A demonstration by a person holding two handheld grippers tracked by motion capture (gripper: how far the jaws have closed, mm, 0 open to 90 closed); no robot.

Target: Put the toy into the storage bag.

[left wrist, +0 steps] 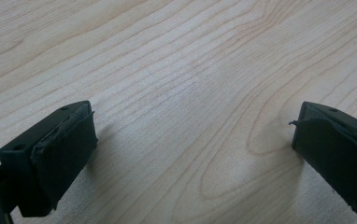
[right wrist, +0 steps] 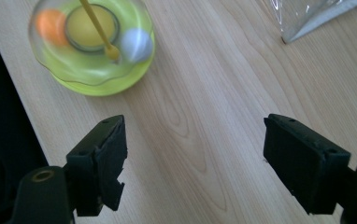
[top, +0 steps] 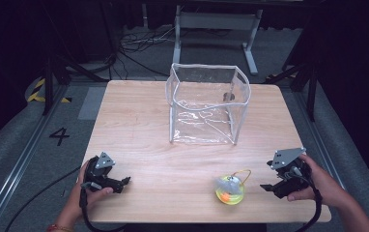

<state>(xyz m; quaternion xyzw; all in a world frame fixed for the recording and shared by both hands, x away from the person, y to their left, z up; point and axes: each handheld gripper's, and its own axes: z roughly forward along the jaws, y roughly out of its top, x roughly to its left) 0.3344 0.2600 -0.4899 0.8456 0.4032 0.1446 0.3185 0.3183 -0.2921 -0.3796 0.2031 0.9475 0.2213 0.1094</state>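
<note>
One yellow-green toy [top: 230, 190] with a yellow loop, near right on the counter [top: 139, 130], close to its near edge; contents blurred. Just right of it, right gripper [top: 265, 187], fingers spread, empty. Left gripper [top: 126, 181] well apart at near left, fingers wide, nothing between. One clear bag [top: 206, 104] farther back; bare wood between.
</note>
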